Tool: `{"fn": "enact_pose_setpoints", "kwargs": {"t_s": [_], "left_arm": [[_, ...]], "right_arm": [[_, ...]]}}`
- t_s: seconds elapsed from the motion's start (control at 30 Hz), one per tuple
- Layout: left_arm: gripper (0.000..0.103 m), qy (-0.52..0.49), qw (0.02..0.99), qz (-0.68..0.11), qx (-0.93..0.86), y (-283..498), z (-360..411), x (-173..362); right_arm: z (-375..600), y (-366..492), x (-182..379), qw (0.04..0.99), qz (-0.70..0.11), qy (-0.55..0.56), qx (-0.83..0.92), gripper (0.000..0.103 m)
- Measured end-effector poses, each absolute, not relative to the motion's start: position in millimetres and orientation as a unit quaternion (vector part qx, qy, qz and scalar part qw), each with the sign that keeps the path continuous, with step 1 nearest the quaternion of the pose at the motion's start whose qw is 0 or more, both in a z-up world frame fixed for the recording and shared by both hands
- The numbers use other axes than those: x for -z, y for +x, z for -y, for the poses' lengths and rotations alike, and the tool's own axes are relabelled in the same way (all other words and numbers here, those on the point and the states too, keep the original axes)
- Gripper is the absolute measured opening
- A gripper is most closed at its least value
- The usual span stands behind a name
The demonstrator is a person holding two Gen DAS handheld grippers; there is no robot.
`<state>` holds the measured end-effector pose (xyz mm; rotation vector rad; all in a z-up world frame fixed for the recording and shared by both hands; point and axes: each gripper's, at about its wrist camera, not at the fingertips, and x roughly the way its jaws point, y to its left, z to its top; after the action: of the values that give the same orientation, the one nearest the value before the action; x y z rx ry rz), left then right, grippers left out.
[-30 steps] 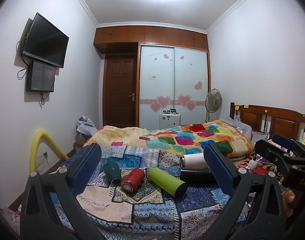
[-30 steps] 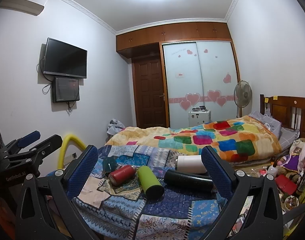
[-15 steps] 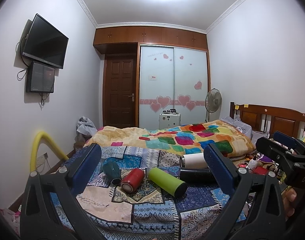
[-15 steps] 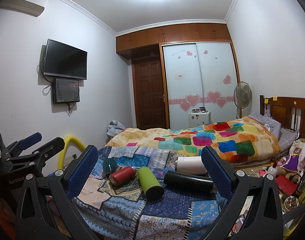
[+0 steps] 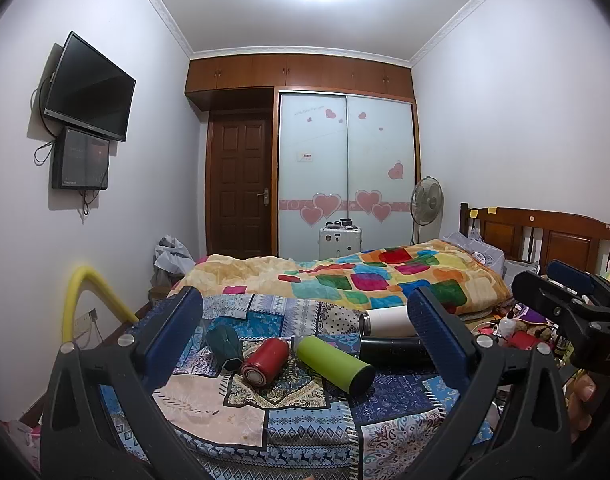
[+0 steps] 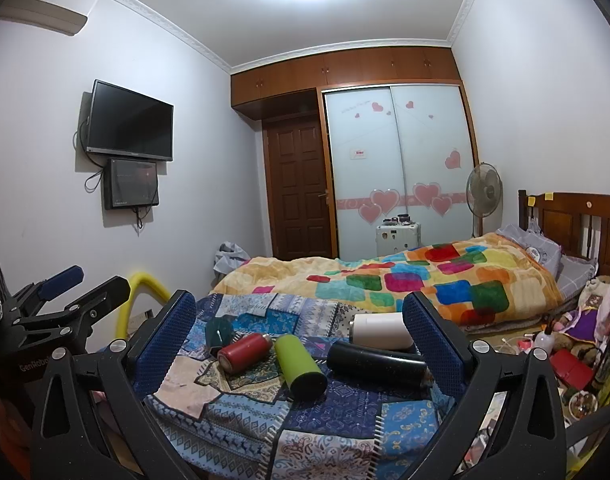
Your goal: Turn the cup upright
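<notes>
Both the left gripper (image 5: 305,336) and the right gripper (image 6: 299,330) hang spread wide and empty, short of the patchwork cloth (image 5: 305,420). To do the reach well, pick one cup, square the fingers across its body and descend level. Five cups lie on their sides at lower centre; the green cup (image 5: 335,364) is probably nearest, framed between the fingers.
</notes>
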<state>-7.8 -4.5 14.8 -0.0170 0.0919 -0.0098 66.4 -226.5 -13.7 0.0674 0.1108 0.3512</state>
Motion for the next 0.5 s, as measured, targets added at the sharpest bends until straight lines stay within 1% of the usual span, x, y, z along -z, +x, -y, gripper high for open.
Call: {"fn": "enact_pose_setpoints", "kwargs": {"t_s": [0.5], "left_arm": [[0.103, -0.009, 0.999, -0.044, 0.003, -8.3, 6.0, -13.5]], "right_arm": [[227.0, 65.6, 14.5, 0.982, -0.054, 0.034, -0.175, 0.103]]}}
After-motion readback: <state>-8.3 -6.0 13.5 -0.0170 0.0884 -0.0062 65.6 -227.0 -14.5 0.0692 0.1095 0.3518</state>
